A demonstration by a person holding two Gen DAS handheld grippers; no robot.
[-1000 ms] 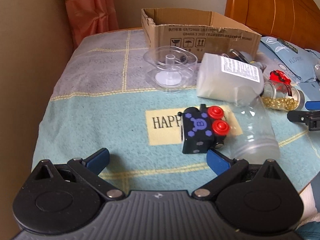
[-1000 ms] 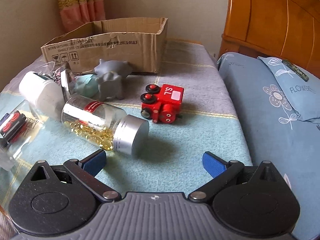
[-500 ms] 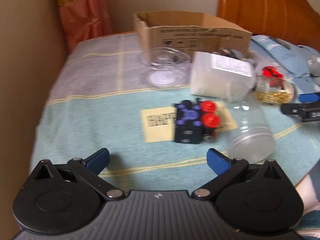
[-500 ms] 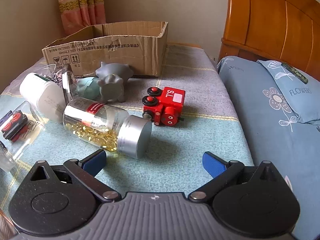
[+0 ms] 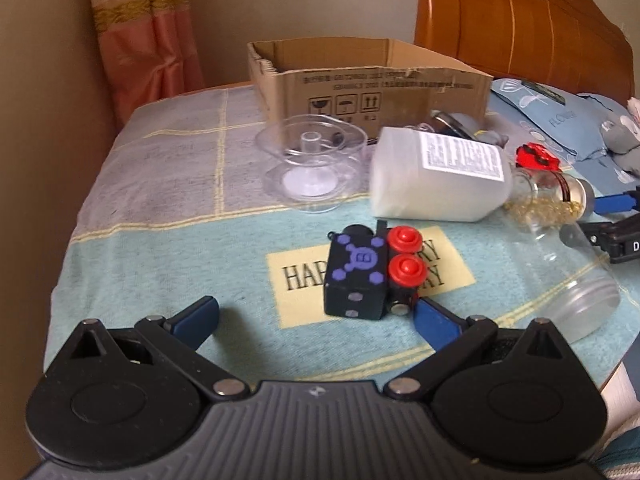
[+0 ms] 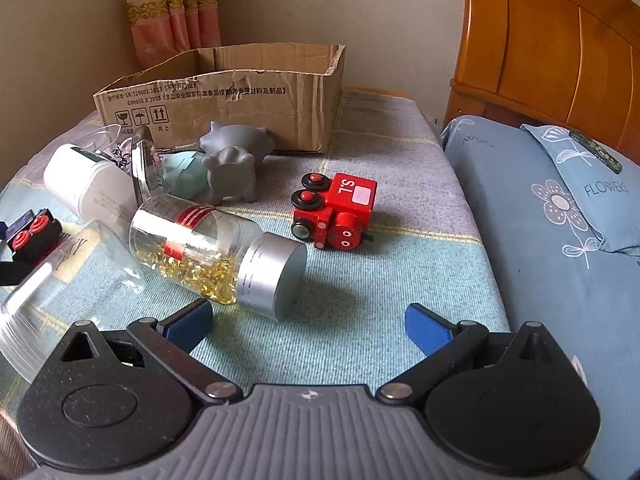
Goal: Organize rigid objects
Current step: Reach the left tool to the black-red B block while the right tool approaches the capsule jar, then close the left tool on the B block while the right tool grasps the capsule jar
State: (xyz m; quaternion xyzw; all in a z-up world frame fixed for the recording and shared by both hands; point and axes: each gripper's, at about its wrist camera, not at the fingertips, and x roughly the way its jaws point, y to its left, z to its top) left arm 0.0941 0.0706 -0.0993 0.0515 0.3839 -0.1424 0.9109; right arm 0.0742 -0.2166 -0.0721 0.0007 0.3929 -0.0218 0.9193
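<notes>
The left hand-held gripper [image 5: 314, 314] hangs low with its blue pads spread wide and empty. A black wooden toy train with red wheels [image 5: 370, 274] lies on its side just ahead, its wheels almost touching the right pad, likely the next pick. The right hand-held gripper [image 6: 308, 322] is also wide apart, holding nothing. Just ahead to its left lies a clear capsule bottle with a silver cap [image 6: 218, 254]; further ahead lies a red toy train [image 6: 336, 210]. Farthest off, the open cardboard box [image 6: 224, 100] is probably where everything goes.
</notes>
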